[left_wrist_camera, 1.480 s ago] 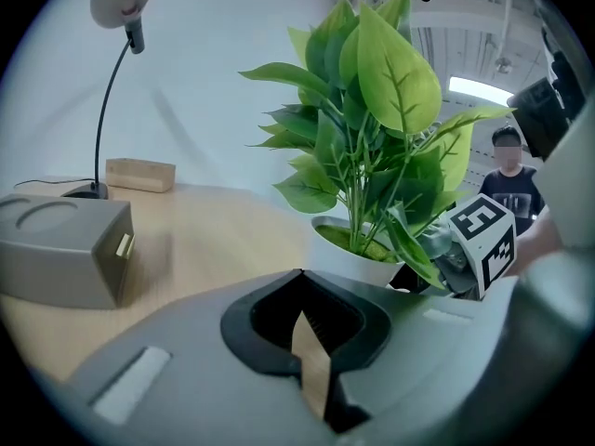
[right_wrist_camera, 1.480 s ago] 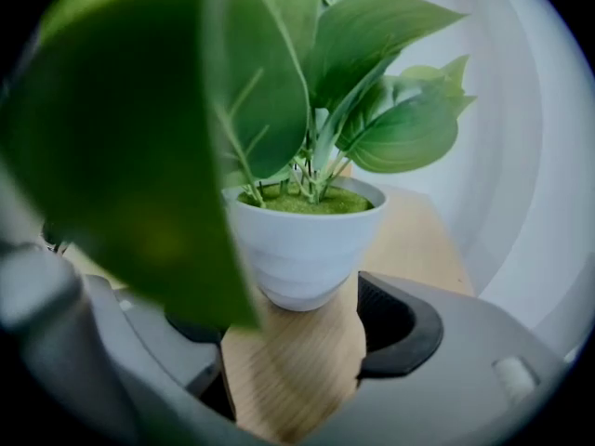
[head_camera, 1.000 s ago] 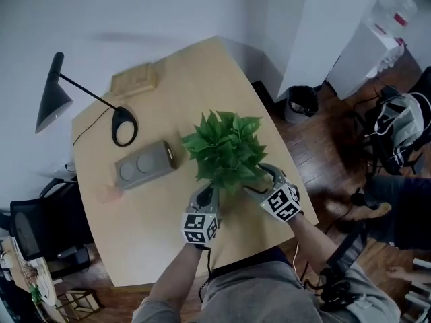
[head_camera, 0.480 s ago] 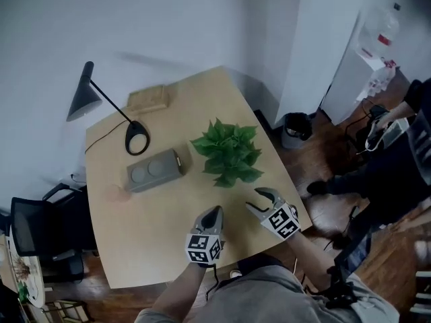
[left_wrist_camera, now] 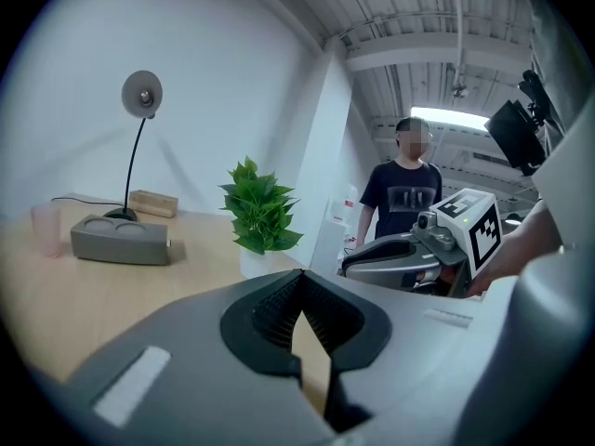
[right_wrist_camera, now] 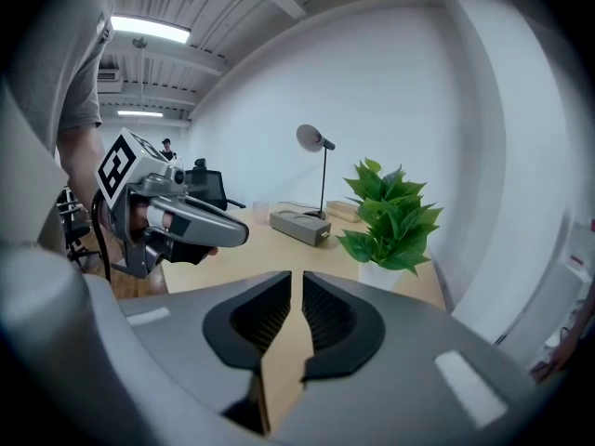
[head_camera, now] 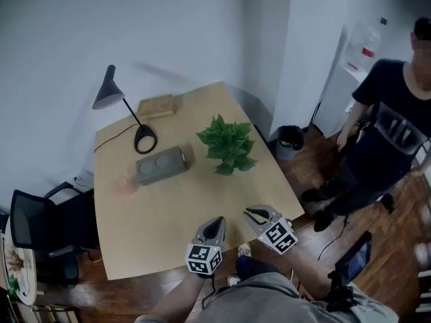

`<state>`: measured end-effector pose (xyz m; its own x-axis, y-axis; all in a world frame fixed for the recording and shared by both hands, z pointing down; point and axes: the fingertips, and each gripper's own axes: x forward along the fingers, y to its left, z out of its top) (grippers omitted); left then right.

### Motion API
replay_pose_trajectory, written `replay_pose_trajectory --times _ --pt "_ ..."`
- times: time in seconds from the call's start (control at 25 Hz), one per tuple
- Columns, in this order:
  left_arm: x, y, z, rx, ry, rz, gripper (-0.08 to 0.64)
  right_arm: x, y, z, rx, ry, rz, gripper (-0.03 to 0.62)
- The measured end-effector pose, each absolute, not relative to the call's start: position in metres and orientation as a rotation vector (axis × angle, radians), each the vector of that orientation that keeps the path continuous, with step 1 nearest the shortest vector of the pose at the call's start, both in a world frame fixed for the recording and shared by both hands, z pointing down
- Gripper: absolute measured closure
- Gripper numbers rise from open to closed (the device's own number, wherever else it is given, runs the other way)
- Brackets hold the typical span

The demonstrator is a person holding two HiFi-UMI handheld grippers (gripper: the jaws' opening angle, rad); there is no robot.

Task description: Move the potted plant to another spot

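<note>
The potted plant (head_camera: pixel 229 145) is standing on the far right part of the wooden table (head_camera: pixel 155 227), just right of a grey box (head_camera: pixel 161 165) and a black desk lamp (head_camera: pixel 143 138). Both grippers are hovering over the table's near edge, well apart from the plant. The left gripper (head_camera: pixel 215 222) is keeping its jaws tip to tip, holding nothing. The right gripper (head_camera: pixel 254 213) has just been closing; its jaws are showing only a narrow slit, with nothing between them. A person (head_camera: pixel 384 133) is standing to the right.
</note>
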<state>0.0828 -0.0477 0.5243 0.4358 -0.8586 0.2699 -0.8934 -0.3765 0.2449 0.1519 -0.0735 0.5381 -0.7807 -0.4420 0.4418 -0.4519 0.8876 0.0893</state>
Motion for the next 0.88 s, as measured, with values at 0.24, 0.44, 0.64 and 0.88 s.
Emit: replay_pose_trajectory --times 0.24,0.44,0.64,0.88 --pt "0.103 -0.002 0.513 2.356 -1.462 0.097 0.566 0.165 -0.015 0.525 0.672 -2.593 0.049 0.584" --pt "0.118 0.025 0.506 2.361 -1.452 0.071 0.566 0.172 0.022 0.521 0.639 -2.612 0.062 0.584" --pt "0.133 0.034 0.496 2.363 -1.476 0.033 0.566 0.178 0.039 0.512 0.589 -2.644 0.051 0.585" --pt "0.158 0.037 0.484 2.366 -1.483 0.011 0.566 0.196 0.045 0.497 0.567 -2.686 0.058 0.586"
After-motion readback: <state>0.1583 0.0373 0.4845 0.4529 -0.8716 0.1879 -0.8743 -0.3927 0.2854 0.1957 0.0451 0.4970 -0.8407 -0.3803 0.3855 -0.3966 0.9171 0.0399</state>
